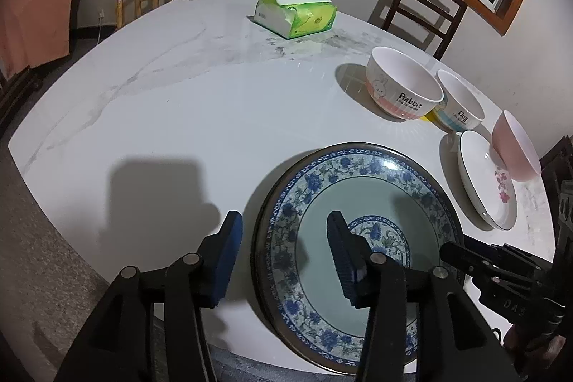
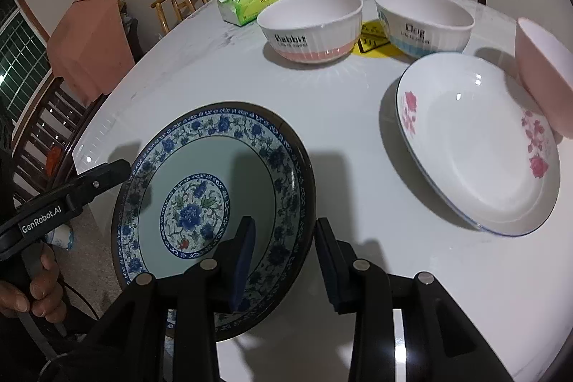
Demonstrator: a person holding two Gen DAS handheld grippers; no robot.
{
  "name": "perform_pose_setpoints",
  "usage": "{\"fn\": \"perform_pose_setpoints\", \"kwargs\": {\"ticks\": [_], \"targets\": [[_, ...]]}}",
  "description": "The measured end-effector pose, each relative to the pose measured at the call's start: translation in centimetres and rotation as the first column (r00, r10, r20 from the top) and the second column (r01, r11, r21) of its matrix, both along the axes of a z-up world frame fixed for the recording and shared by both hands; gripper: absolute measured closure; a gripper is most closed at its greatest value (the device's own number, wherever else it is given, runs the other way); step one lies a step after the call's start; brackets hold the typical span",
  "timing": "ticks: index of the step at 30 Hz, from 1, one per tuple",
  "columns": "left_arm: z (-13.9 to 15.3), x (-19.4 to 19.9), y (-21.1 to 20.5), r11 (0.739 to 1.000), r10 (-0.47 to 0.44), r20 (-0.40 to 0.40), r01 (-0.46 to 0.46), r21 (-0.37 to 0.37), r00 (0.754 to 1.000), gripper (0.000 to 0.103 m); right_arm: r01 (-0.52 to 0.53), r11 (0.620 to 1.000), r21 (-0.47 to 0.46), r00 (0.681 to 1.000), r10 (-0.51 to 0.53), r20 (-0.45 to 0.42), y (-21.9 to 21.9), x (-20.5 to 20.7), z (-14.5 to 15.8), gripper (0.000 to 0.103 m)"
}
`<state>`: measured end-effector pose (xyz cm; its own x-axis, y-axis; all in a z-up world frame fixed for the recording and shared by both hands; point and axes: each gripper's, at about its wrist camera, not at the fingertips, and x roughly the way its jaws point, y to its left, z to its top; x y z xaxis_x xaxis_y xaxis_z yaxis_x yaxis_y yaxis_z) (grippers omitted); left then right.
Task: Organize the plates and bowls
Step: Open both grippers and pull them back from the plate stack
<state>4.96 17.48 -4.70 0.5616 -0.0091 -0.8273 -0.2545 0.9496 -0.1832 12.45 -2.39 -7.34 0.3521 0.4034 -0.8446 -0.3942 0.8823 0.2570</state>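
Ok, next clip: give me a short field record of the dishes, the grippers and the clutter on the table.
blue plate: near table edge, rim between both grippers' fingers
left gripper: open, straddles plate's left rim
right gripper: open, straddles right rim
white plate: pink bowl tilted on its rim
Rabbit bowl, Dog bowl: upright, side by side
tissue pack: far side

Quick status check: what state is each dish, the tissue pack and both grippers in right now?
Blue plate: flat, near table edge.
Flowered plate: flat.
Pink bowl: tilted, leaning on flowered plate.
Rabbit bowl: upright, empty.
Dog bowl: upright, empty.
Tissue pack: open.
Left gripper: open, straddling blue plate's rim.
Right gripper: open, straddling opposite rim.
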Motion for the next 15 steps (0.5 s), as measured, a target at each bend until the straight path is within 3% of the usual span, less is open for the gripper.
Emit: {"fn": "perform_pose_setpoints", "kwargs": {"ticks": [15], "targets": [[1.1, 0.8, -4.7, 0.999, -0.043, 0.028, 0.043, 0.025, 0.999, 0.039, 0.057, 0.997, -0.049, 0.988, -0.049, 0.145, -3.1, -0.8, 2.5, 0.067]]}}
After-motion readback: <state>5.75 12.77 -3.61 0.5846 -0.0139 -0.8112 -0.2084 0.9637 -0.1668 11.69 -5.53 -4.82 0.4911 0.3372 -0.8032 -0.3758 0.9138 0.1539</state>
